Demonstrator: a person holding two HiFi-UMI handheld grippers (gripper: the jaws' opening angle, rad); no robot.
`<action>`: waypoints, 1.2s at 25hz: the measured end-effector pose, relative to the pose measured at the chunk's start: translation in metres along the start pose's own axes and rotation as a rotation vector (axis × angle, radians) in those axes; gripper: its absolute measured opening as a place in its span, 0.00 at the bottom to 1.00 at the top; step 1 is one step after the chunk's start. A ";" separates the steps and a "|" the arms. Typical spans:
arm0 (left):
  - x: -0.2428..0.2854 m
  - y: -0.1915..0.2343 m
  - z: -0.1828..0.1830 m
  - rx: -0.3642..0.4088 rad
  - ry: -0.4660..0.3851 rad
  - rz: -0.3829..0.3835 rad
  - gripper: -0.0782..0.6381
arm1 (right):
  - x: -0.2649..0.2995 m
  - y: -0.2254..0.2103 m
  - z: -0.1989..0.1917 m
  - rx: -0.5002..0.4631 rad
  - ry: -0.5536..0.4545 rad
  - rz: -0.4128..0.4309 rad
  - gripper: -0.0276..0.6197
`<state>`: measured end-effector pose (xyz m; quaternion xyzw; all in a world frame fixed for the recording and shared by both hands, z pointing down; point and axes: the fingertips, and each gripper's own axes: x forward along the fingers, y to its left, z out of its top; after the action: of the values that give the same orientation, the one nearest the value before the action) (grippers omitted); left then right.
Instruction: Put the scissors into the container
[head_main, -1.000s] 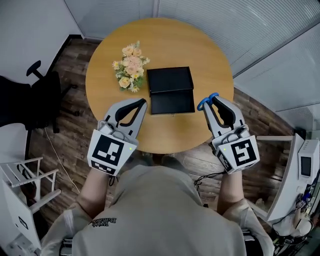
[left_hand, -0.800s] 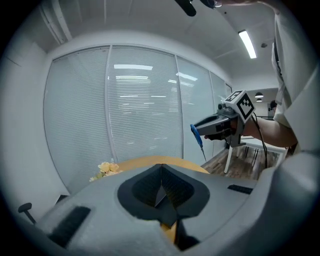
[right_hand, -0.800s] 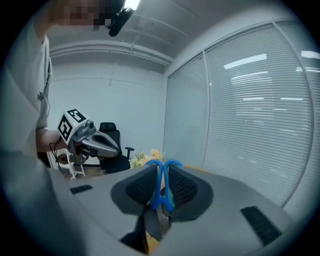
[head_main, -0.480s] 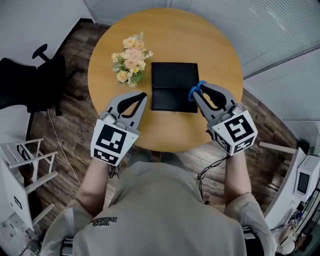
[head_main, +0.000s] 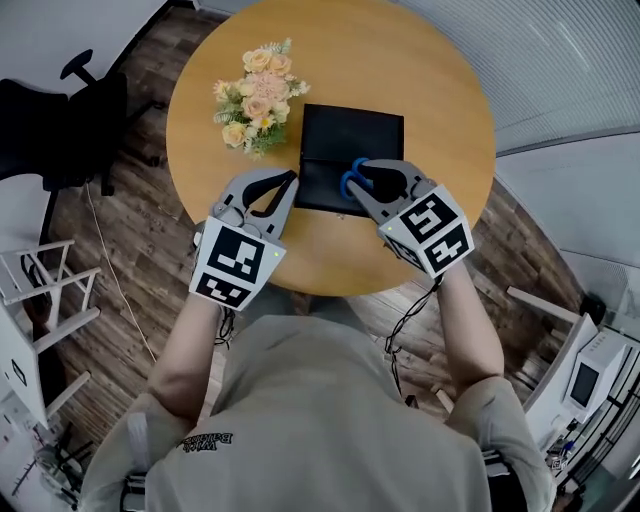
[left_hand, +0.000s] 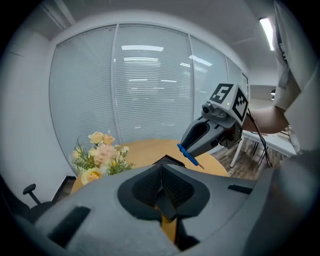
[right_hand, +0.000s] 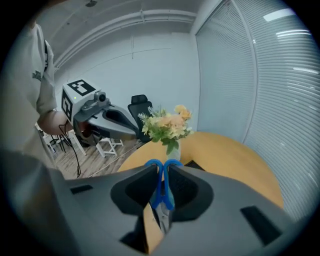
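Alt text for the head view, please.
The right gripper holds blue-handled scissors over a black container on a round wooden table. The left gripper, shut and empty, hovers at the container's left edge, near a flower bouquet.

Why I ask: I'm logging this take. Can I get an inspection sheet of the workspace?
Surface: round wooden table, no spills seen.
Job's things: blue-handled scissors clamped in the right claw, above the black container, which lies flat on the table.
Clutter: flower bouquet left of the container.
Grippers: right claw shut on scissors; left claw shut, empty, by the container's left edge.
Cables: black cable hangs below the right claw; another lies on the floor at left.
Surroundings: wood floor, black office chair, white frames, blinds.
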<state>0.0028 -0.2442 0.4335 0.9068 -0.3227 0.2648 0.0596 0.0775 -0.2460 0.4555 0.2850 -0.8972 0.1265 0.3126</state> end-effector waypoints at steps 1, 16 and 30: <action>0.003 0.001 -0.004 -0.012 0.007 0.000 0.14 | 0.007 0.000 -0.004 -0.009 0.018 0.013 0.17; 0.037 0.006 -0.076 -0.120 0.113 -0.006 0.14 | 0.103 0.012 -0.082 -0.065 0.237 0.155 0.17; 0.070 0.016 -0.136 -0.210 0.172 -0.016 0.14 | 0.163 0.014 -0.130 -0.117 0.363 0.196 0.17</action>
<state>-0.0224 -0.2575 0.5850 0.8720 -0.3351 0.3058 0.1839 0.0276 -0.2525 0.6587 0.1504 -0.8554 0.1531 0.4714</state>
